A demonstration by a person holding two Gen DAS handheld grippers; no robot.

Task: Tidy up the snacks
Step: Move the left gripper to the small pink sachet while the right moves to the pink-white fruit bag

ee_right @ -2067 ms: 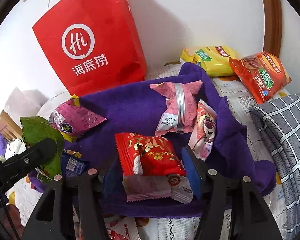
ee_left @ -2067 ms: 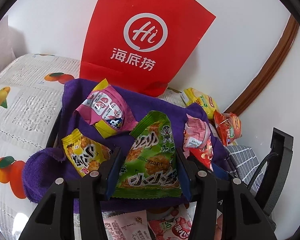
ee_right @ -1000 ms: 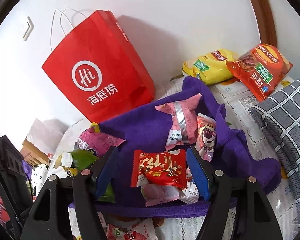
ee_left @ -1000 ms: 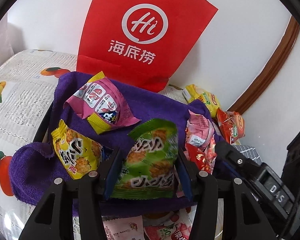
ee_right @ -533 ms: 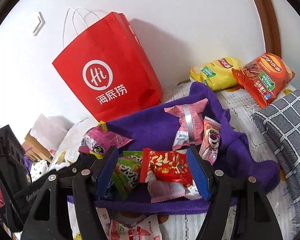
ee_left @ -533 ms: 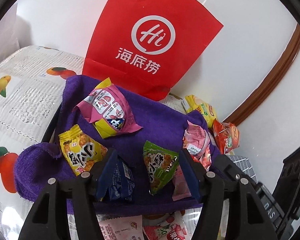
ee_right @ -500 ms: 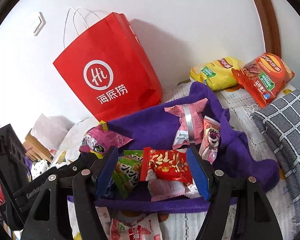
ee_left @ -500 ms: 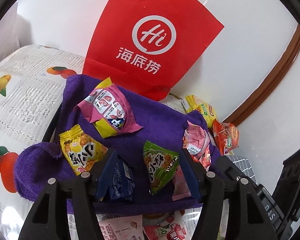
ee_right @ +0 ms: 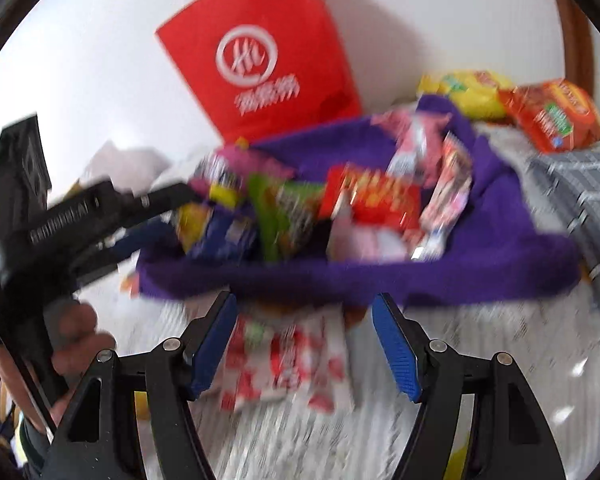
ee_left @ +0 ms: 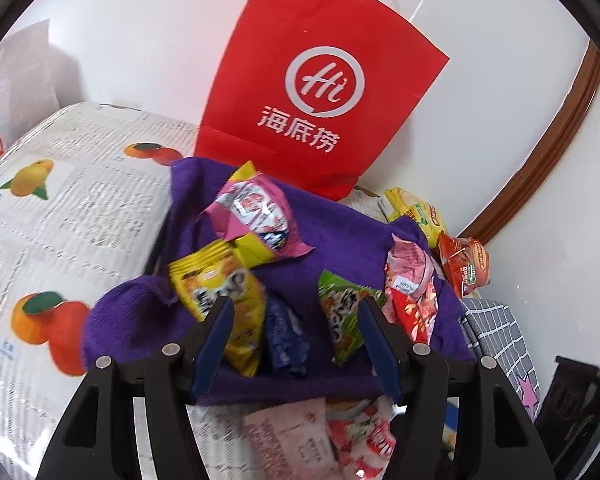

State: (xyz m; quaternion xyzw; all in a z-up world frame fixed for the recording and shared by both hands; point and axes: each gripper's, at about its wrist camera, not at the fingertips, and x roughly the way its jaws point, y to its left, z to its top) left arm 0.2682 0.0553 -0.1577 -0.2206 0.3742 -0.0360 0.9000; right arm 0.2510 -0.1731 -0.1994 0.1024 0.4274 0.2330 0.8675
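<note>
On purple towel (ee_left: pixel 332 232), green snack packet (ee_left: pixel 344 316) lies released btwn parted left gripper (ee_left: pixel 296 336) jaws; light, crinkly, slippery — best pinched mid-body. Right gripper (ee_right: pixel 304 344) open, empty.

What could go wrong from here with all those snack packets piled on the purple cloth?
The packets are crowded: the green packet leans beside the red packet, so the open left hand-held gripper might pinch two at once. The purple towel is loose and bunched, so a jaw could snag it and drag everything. The right hand-held gripper view is blurred, suggesting fast movement that might miss.
</note>
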